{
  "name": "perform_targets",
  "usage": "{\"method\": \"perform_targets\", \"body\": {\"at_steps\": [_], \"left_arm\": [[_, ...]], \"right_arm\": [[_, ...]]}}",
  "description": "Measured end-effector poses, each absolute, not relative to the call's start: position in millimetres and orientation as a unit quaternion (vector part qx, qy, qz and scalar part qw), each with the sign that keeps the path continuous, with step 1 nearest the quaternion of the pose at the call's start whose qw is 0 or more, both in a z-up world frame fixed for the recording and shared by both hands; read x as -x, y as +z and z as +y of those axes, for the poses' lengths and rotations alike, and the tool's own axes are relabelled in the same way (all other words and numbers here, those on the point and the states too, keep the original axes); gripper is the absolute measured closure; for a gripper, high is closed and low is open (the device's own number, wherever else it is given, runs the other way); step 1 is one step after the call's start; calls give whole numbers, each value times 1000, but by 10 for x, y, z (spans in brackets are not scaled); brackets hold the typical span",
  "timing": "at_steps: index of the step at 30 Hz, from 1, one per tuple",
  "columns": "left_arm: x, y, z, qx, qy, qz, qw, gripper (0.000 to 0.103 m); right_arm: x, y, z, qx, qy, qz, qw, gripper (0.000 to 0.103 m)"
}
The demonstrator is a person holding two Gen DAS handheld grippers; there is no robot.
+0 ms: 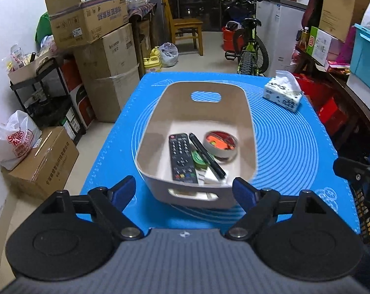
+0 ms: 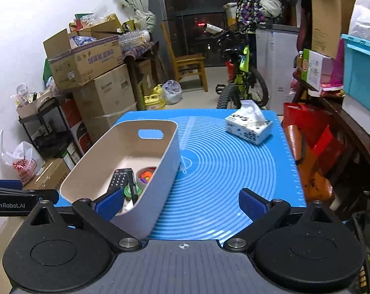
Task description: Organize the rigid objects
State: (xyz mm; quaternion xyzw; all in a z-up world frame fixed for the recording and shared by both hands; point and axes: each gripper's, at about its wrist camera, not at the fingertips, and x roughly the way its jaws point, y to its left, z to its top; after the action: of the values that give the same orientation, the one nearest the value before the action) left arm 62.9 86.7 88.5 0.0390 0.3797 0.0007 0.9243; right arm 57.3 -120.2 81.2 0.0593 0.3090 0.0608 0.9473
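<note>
A beige plastic bin (image 1: 246,132) with handle cut-outs stands on the blue mat (image 1: 295,152). Inside lie a black remote control (image 1: 181,156), a black marker (image 1: 207,155), a roll of tape (image 1: 220,147) with an orange item in its core, a green item and a white item. My left gripper (image 1: 185,191) is open and empty, just before the bin's near wall. My right gripper (image 2: 182,203) is open and empty, above the mat beside the bin (image 2: 160,161), its left finger by the bin's near right corner. The remote (image 2: 118,177) shows inside.
A tissue pack (image 1: 283,93) sits at the mat's far right corner, also in the right wrist view (image 2: 249,125). Stacked cardboard boxes (image 1: 104,56) and a black rack stand left of the table. A bicycle (image 1: 248,46) and a wooden chair stand beyond. Shelving with boxes is right.
</note>
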Motion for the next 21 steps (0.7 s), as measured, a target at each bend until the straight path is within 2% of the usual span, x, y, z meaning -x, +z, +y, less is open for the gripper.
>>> {"method": "perform_targets", "body": {"at_steps": [11, 21], "left_arm": [[-171, 686, 731, -46, 25, 376, 925, 17], [12, 644, 635, -31, 28, 343, 938, 17]], "right_arm": [[-187, 695, -1368, -75, 56, 320, 943, 3], [65, 555, -1395, -60, 52, 318, 945, 3]]}}
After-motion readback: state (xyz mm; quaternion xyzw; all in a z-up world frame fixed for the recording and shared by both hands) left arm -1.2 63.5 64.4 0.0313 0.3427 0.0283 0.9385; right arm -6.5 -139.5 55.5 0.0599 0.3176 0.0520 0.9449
